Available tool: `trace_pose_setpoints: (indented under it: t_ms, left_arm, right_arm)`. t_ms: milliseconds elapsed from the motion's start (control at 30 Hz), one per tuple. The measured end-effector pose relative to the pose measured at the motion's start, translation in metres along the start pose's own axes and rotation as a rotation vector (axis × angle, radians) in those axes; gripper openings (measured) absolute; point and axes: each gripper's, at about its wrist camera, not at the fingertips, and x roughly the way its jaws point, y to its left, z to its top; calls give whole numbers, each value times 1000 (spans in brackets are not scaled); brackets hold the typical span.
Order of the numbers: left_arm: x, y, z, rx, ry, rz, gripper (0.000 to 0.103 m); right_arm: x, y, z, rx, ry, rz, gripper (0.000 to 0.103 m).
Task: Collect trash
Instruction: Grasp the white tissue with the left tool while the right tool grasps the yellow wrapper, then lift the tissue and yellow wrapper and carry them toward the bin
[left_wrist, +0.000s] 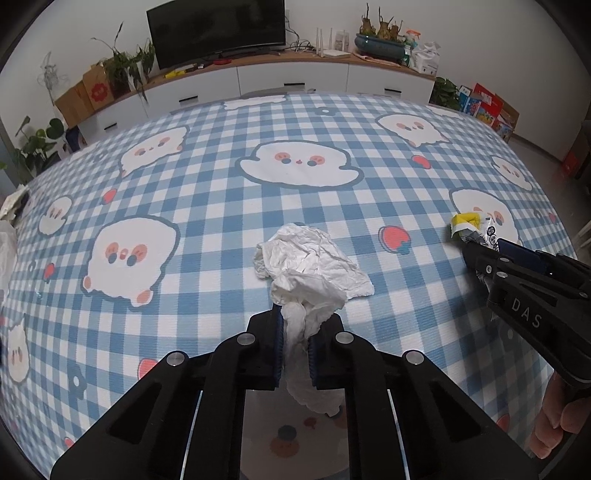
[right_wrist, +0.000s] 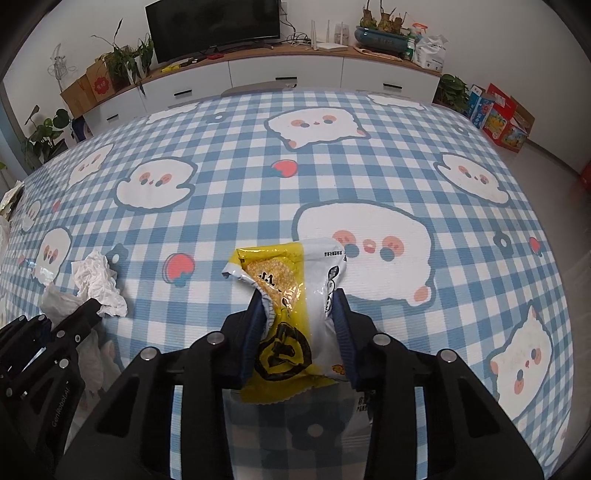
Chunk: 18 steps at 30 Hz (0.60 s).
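My left gripper (left_wrist: 295, 325) is shut on a crumpled white tissue (left_wrist: 310, 266) whose bulk spreads ahead of the fingers over the blue checked tablecloth (left_wrist: 207, 192). My right gripper (right_wrist: 301, 306) is shut on a yellow and white snack wrapper (right_wrist: 291, 291). In the left wrist view the right gripper (left_wrist: 469, 251) shows at the right edge with the wrapper (left_wrist: 471, 225) sticking out. In the right wrist view the left gripper (right_wrist: 92, 310) shows at the lower left with the tissue (right_wrist: 98, 280).
The table (right_wrist: 332, 177) carries the cartoon ghost cloth. More crumpled paper or plastic lies at the far left edge (left_wrist: 11, 206). Behind stands a white sideboard (left_wrist: 288, 77) with a monitor (left_wrist: 218, 31), plants and boxes. Floor shows at the right (right_wrist: 554, 177).
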Motion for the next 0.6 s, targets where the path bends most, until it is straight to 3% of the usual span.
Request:
trace_pose_setpoints:
  t_ms: [200, 600]
  left_arm:
    - [-1, 1, -1, 7, -5, 4, 9]
    - [-11, 3, -5, 4, -2, -18, 9]
  right_arm:
    - [-3, 6, -2, -30, -16, -23, 23]
    - [-17, 9, -9, 0, -28, -16, 23]
